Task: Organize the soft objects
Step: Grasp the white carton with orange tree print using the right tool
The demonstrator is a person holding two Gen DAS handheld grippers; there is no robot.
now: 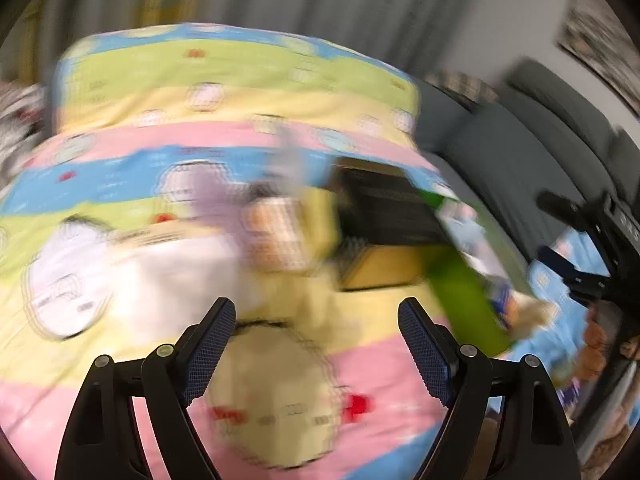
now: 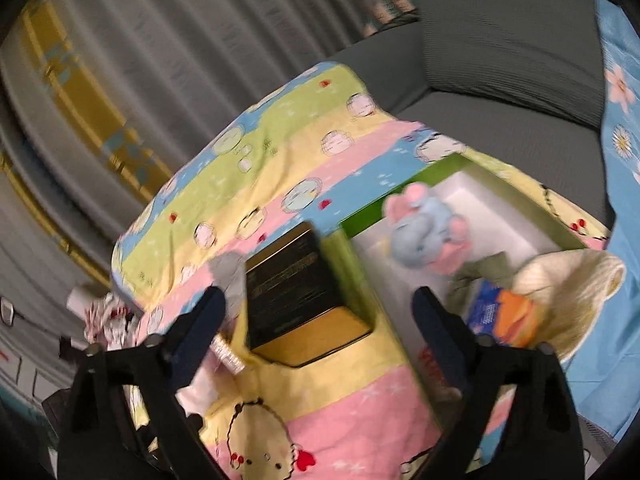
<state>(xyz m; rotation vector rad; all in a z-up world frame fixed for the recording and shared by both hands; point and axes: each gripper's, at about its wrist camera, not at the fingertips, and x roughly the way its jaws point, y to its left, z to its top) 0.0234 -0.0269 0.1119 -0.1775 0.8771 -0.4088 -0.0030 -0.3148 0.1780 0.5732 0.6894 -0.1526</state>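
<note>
My left gripper [image 1: 316, 344] is open over the striped cartoon sheet [image 1: 160, 152], with nothing between its fingers. The left wrist view is blurred; beyond the fingers lie a white cloth [image 1: 172, 276], a lilac soft thing [image 1: 216, 196] and a checked orange item [image 1: 276, 232]. My right gripper [image 2: 320, 296] is open too, hanging empty above a black and gold box [image 2: 296, 292]. To its right, a green box with a white inside [image 2: 500, 208] holds a blue and pink plush elephant [image 2: 428, 232], an olive cloth [image 2: 480, 276], a blue and orange packet [image 2: 504, 312] and a cream knitted hat [image 2: 568, 292].
A grey soft item [image 2: 232, 276] and a white glittery piece [image 2: 228, 352] lie by the right gripper's left finger. A white and red cloth [image 2: 108, 316] sits at the sheet's left edge. Behind are a grey sofa [image 2: 500, 60], grey curtains [image 2: 160, 40] and a blue flowered cloth [image 2: 624, 120].
</note>
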